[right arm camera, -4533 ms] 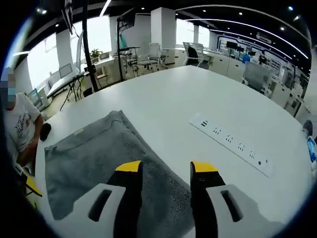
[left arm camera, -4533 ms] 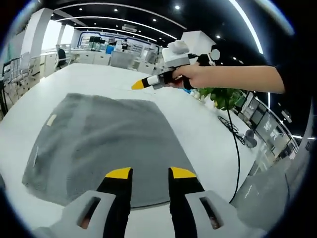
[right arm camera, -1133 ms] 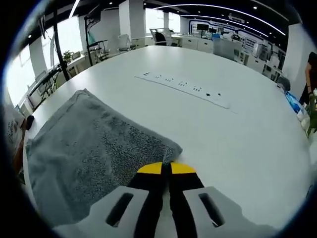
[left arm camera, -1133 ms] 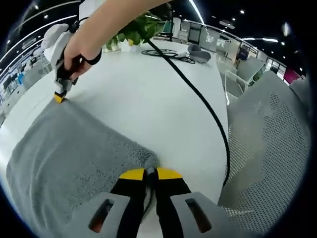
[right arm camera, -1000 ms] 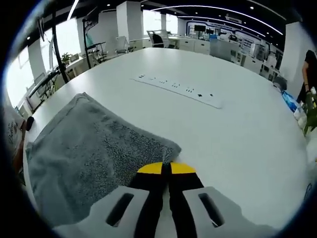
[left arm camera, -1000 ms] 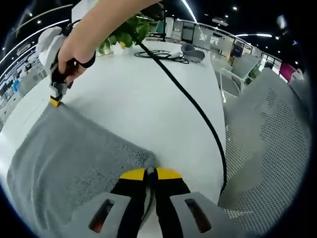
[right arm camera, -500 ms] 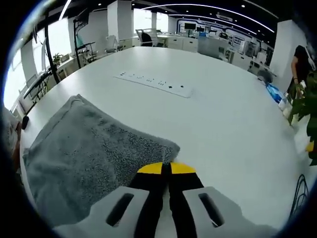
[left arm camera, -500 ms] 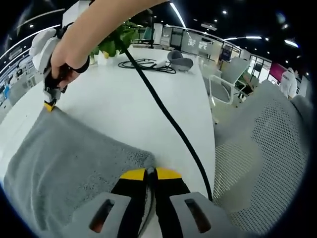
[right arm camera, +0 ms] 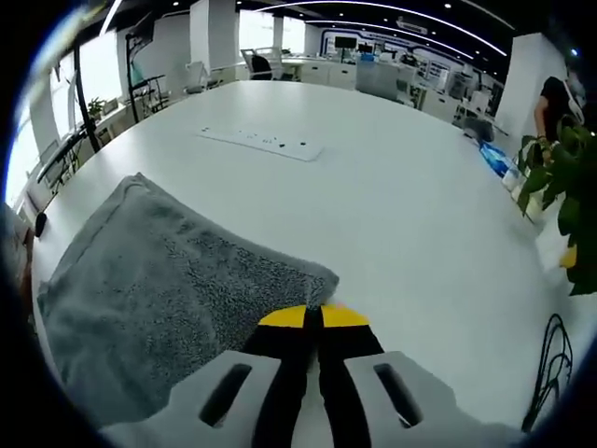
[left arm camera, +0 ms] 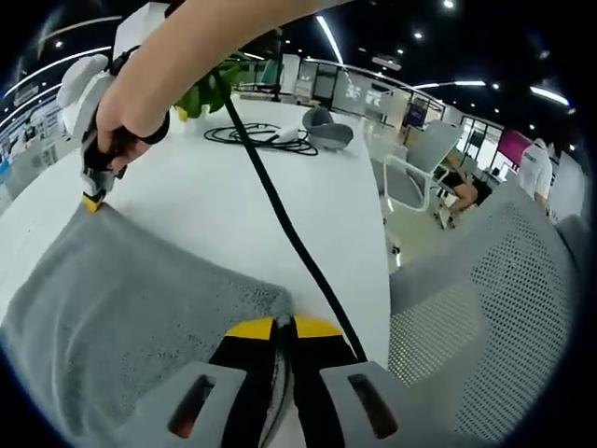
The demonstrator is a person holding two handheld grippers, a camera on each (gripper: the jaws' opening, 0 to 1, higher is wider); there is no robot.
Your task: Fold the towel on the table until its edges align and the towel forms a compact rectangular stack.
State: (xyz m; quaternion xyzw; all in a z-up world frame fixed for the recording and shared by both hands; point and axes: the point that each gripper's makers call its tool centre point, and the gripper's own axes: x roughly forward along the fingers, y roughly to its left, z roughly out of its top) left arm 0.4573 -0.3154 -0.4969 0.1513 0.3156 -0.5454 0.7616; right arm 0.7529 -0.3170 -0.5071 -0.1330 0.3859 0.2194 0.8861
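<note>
Table (right arm camera: 392,177), white, carries the grey nubbly towel (right arm camera: 159,289), which we see spread flat left of and beyond both jaw pairs. We see the left gripper (left arm camera: 283,325) clamped on one corner, and the right gripper (right arm camera: 312,317) clamped on another.

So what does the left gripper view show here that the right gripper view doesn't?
Left gripper view: the person's hand holding the right gripper at the towel's far corner, a black cable crossing the table, a mesh chair back, and the left gripper shut on a towel corner.

Right gripper view: a white power strip lying on the table, and green plant leaves at the right edge.

Both: the grey towel on the white table, with a gripper closed on a corner of it.
</note>
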